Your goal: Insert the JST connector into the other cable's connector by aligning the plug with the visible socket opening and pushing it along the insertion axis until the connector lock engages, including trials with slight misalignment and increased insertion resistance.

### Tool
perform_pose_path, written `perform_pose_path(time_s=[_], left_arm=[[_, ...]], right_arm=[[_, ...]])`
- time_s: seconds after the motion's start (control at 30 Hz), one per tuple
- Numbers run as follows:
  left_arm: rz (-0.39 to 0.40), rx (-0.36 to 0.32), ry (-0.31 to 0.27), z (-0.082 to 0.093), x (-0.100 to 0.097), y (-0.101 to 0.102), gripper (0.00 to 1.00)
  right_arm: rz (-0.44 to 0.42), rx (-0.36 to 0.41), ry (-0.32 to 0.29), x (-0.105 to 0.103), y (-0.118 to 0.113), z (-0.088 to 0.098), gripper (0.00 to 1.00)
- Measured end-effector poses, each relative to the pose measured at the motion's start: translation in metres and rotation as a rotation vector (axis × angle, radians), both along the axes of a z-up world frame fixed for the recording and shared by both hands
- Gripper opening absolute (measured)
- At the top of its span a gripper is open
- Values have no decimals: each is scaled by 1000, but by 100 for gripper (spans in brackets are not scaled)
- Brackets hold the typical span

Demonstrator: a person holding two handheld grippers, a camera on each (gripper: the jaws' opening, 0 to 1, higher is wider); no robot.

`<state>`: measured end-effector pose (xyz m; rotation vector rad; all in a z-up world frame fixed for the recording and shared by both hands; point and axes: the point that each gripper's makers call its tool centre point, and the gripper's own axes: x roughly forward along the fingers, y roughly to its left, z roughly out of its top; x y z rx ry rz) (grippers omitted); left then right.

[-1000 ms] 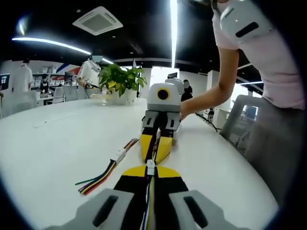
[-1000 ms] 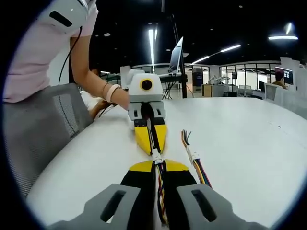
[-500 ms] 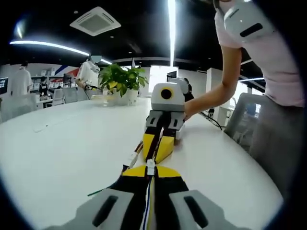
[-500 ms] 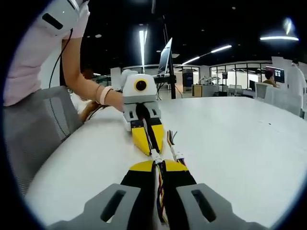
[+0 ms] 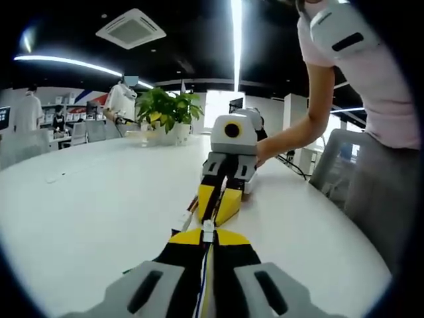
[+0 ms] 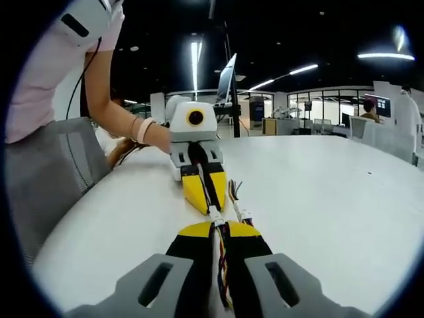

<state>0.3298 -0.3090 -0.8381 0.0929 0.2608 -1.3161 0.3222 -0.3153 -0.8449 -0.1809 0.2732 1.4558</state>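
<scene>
In the left gripper view, the left gripper (image 5: 208, 233) is rising from the bottom centre with its yellow-tipped jaws closed tight on a small white JST connector (image 5: 208, 230), thin wires trailing back between the jaws. Facing it just above centre, the right gripper (image 5: 217, 207) is pointing its yellow jaws straight at that connector, tips nearly touching. A spare cable (image 5: 187, 216) is lying on the white tabletop (image 5: 79, 205) just left of the jaws.

In the right gripper view, the right gripper (image 6: 218, 228) is pinching the other cable's connector (image 6: 216, 216), a small white plastic housing with multicoloured wires running down between the jaws. The two connectors are meeting at the frame's centre; whether they are locked cannot be told. A person's hand (image 6: 158, 136) is holding the left gripper at upper left.
</scene>
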Motion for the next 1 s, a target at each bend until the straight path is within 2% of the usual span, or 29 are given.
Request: perform_pose_path(time_s=[0.27,0.33,0.6,0.87,0.93,1.0], left_arm=[[-2,12,8,0,-2,-3,0],[-10,41,-5,-2,-3,-4,1],[19,40,26,-4,1,-2,5],[33,83,16,-3,-1,0,8],[56,96,20,-2,-2,0,8],[60,103,18,1,-3,1,8]], right_arm=[[7,-26,-25,-3,-1,1,5],[8,-30,-26,-4,-1,2,5],[2,-37,-12,-5,-1,3,5],[-5,-68,-17,-7,-4,4,7],[-5,-115,-54,-7,-8,3,5],[0,-105,-43,-11,-8,7,4]])
